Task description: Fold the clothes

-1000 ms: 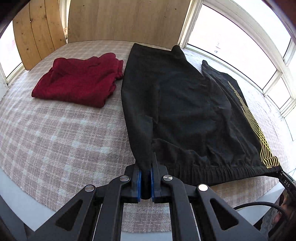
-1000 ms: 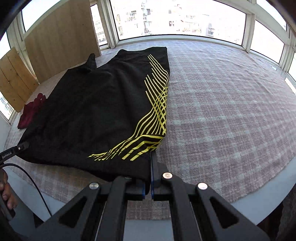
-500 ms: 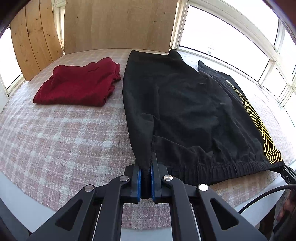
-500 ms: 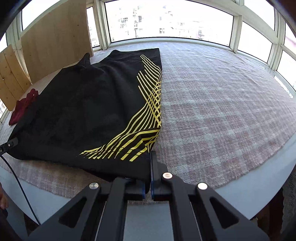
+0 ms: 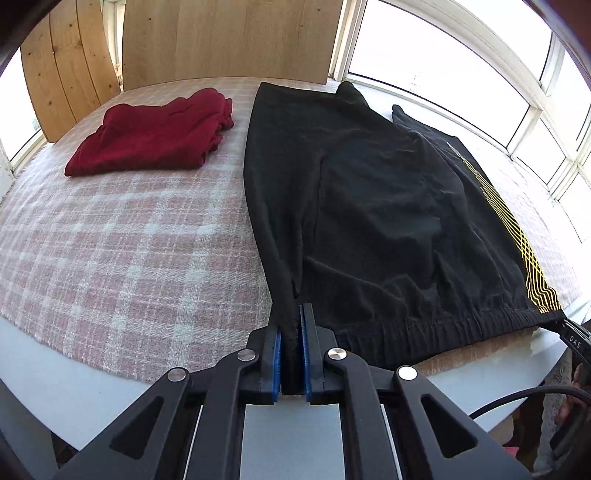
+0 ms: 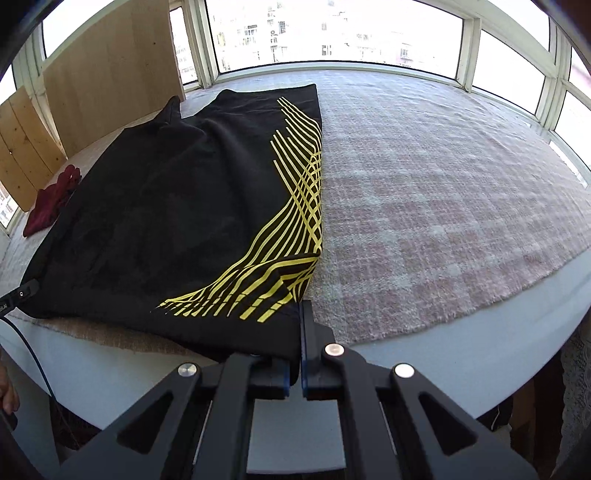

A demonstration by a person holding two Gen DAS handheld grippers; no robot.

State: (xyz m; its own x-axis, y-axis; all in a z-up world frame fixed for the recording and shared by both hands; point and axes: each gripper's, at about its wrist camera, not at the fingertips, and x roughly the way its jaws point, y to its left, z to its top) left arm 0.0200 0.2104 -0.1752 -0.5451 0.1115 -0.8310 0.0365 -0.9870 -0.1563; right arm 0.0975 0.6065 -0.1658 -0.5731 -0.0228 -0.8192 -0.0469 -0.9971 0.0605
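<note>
A: Bay windows (image 6: 332, 33) on the far side, wooden panels (image 5: 229, 37) on the left. Table under a pink plaid cloth (image 5: 122, 236); its bare pale rim (image 6: 424, 354) runs along the near edge.

B: Task item?

A: Black shorts (image 5: 369, 206), yellow line print (image 6: 295, 206) on one side, spread flat with the elastic waistband (image 5: 436, 325) along the near edge of the cloth. Folded red garment (image 5: 155, 136) sits further back to the left, apart from the shorts.

B: Grippers?

A: Left gripper (image 5: 291, 347) is clamped on the waistband corner on the plain side, blue pads (image 5: 276, 362) pressing black fabric, though its jaws have just been easing apart a little. Right gripper (image 6: 299, 354) is pinched tight on the waistband corner below the print.

B: Step in hand, by your reading?

A: Looks like laying out and squaring the shorts before the first fold. To do it well: keep the waistband taut between the two corners, lower both evenly so no ripple stays along the elastic, and let go only once the fabric lies flat.

B: Room to work?

A: Plenty of plaid cloth lies free to the right of the print, so folding that way is unobstructed. Leftward is tighter, with the red garment near. Waistband lies close to the near rim, so pulling further toward the person risks it sliding off. A cable (image 6: 26, 350) hangs at the left.
</note>
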